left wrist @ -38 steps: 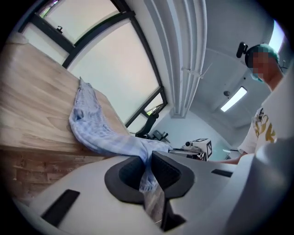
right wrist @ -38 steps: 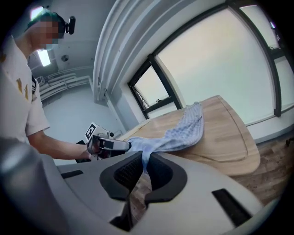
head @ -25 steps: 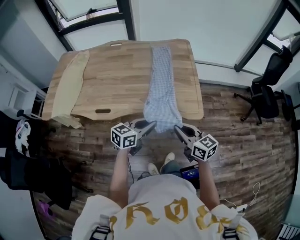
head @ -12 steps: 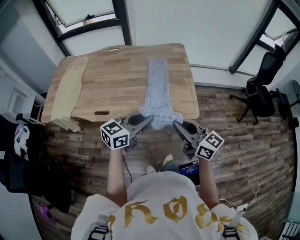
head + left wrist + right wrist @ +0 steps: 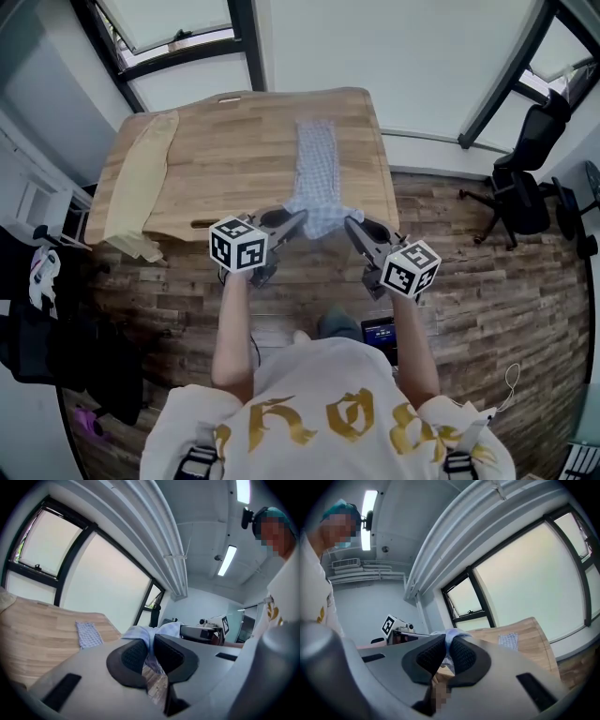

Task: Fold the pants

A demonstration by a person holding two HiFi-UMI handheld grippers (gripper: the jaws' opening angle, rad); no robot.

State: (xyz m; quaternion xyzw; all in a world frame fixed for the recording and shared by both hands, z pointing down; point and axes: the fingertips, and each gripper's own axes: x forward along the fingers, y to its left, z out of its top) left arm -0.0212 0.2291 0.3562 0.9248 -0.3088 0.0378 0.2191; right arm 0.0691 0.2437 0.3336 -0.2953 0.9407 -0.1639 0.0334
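Light blue checked pants point(image 5: 317, 174) lie lengthwise on the wooden table point(image 5: 225, 159), their near end lifted off the table's front edge. My left gripper point(image 5: 302, 217) is shut on the near left corner of the pants point(image 5: 140, 634). At the near right corner, my right gripper point(image 5: 348, 223) is shut on the cloth point(image 5: 450, 637). In the left gripper view the far end of the pants point(image 5: 88, 633) lies flat on the table point(image 5: 33, 625). The same far end point(image 5: 508, 641) shows in the right gripper view.
A beige cloth point(image 5: 139, 178) lies along the table's left edge. A black office chair point(image 5: 525, 192) stands on the wooden floor at the right. Dark bags point(image 5: 47, 328) sit at the left. Windows run behind the table.
Both grippers have risen with the pants' near end, which now hangs off the table's front edge, higher than before. The pants look shorter on the table.
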